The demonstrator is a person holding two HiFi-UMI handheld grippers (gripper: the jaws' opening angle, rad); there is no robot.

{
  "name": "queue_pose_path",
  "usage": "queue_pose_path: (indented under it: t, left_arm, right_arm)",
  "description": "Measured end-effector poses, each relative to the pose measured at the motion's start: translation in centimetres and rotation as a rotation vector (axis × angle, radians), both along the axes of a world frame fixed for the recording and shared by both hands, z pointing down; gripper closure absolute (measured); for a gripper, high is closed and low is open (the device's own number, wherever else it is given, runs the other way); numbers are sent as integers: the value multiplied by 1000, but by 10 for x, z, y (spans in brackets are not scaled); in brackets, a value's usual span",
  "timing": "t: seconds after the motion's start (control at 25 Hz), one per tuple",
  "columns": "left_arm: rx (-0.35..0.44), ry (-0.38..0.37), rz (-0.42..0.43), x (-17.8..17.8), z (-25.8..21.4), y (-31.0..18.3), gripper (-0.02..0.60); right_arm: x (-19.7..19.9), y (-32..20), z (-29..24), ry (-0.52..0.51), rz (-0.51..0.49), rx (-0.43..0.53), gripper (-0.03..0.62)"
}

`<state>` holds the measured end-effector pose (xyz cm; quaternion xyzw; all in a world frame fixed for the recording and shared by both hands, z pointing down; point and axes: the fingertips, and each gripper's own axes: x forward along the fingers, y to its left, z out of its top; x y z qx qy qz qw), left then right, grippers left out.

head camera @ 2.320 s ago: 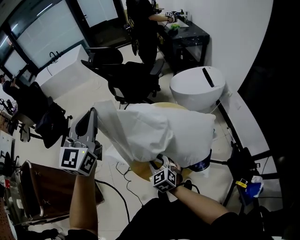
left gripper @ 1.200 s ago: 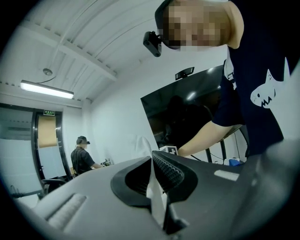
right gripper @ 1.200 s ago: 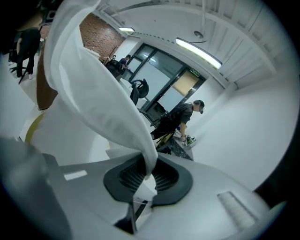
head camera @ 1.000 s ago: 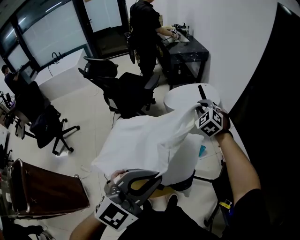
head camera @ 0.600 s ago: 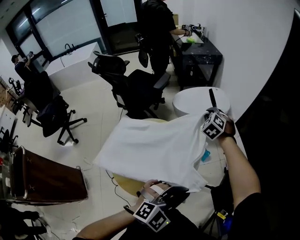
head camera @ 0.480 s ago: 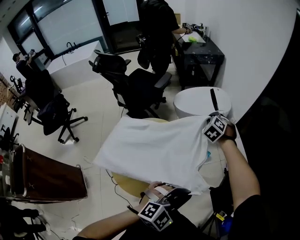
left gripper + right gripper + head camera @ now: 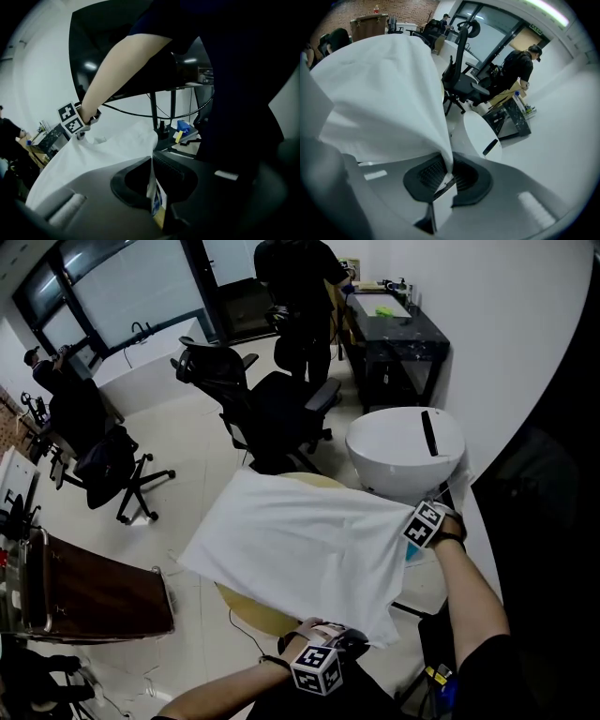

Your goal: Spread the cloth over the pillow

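A white cloth lies stretched out flat over a round yellow table. What lies under it is hidden; only a small blue edge peeks out by the right corner. My left gripper is at the near corner, shut on the cloth's edge. My right gripper is at the far right corner, shut on a bunched fold of cloth. The cloth drapes away from the right jaws. In the left gripper view the cloth runs up to the right gripper's marker cube.
A white round drum with a black slot stands just behind the right hand. Black office chairs stand behind the table, another to the left. A black desk and a standing person are at the back. A brown case is at the left.
Both grippers came down with the cloth. It went from hanging bunched in the air to lying flat and taut over the table, and the right hand dropped beside the white drum.
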<state>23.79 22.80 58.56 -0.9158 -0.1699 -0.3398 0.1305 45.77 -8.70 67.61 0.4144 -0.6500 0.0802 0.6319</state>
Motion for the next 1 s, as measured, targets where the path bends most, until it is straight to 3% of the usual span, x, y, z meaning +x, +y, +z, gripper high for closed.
queue_pose_path:
  t: [0.32, 0.52, 0.68, 0.8, 1.0]
  left_arm:
    - [-83, -34, 9, -7, 17, 14, 581]
    - [-18, -94, 54, -10, 50, 24, 571]
    - [23, -111, 56, -5, 78, 28, 537]
    - [-7, -111, 62, -6, 81, 34, 479]
    - [-28, -74, -8, -21, 73, 25, 469]
  right_arm:
    - [2, 17, 34, 45, -53, -5, 566]
    - [5, 28, 55, 19, -25, -34, 567]
    - [2, 30, 60, -61, 43, -18, 558]
    - [-4, 32, 55, -169, 116, 6, 480]
    - [-9, 50, 21, -339, 246, 149, 462]
